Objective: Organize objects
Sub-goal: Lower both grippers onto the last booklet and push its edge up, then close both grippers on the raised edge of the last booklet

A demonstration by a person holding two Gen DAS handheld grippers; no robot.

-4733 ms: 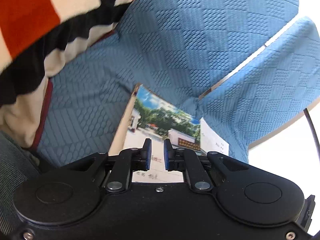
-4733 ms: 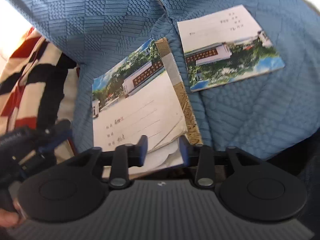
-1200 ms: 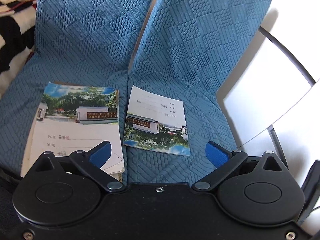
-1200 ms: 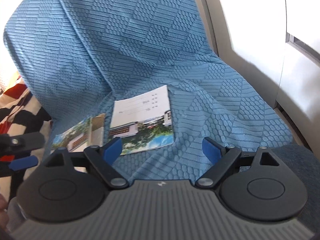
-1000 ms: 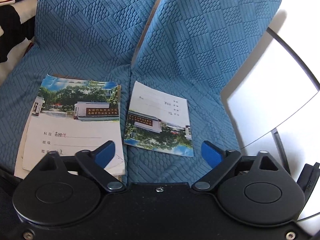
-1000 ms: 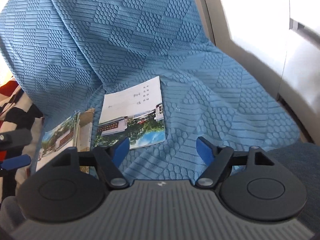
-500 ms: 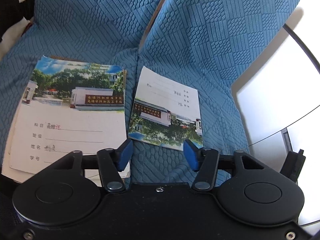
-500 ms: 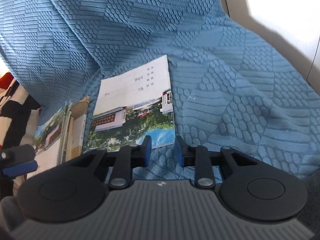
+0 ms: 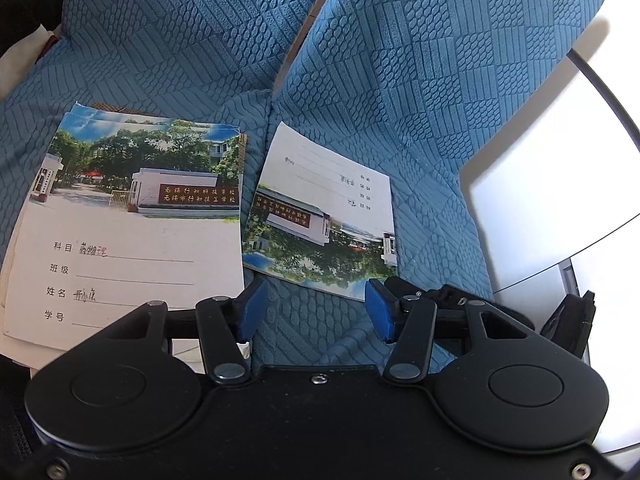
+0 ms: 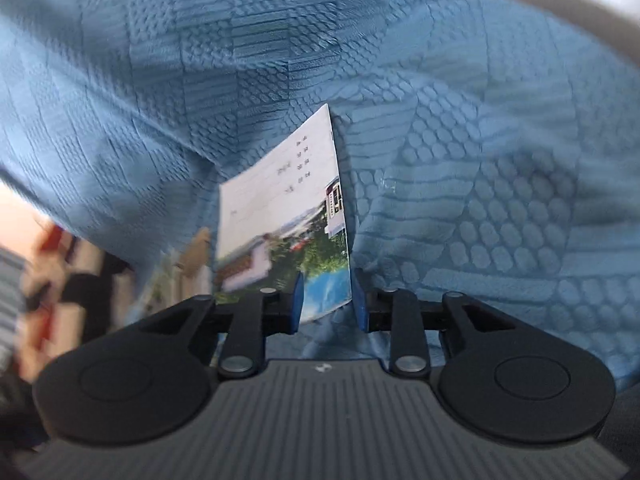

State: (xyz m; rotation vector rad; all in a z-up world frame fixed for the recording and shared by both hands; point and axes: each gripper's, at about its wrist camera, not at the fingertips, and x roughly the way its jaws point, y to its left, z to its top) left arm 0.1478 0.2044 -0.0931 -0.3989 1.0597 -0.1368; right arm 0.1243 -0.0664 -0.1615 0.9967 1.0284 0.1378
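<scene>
Left gripper (image 9: 315, 312): jaws parted, empty, above blue seat cover (image 9: 420, 80) | right gripper (image 10: 327, 304): jaws just narrowed, astride loose notebook (image 10: 288, 208) corner, unclamped | notebook stack (image 9: 132, 224) beside.

Open blue seat cover (image 9: 320, 328) at lower centre of the left wrist view, between the notebook stack (image 9: 132, 232) at left and the single notebook (image 9: 320, 216) at centre. Upper half blocked by two upright backrest cushions (image 9: 440, 64), a narrow slit between. Right wrist view: bare cover (image 10: 500, 220) across the right half; notebook corner (image 10: 326, 288) in the gap ahead of the right gripper (image 10: 326, 300); blurred striped fabric (image 10: 44, 264) crowding the left edge.
</scene>
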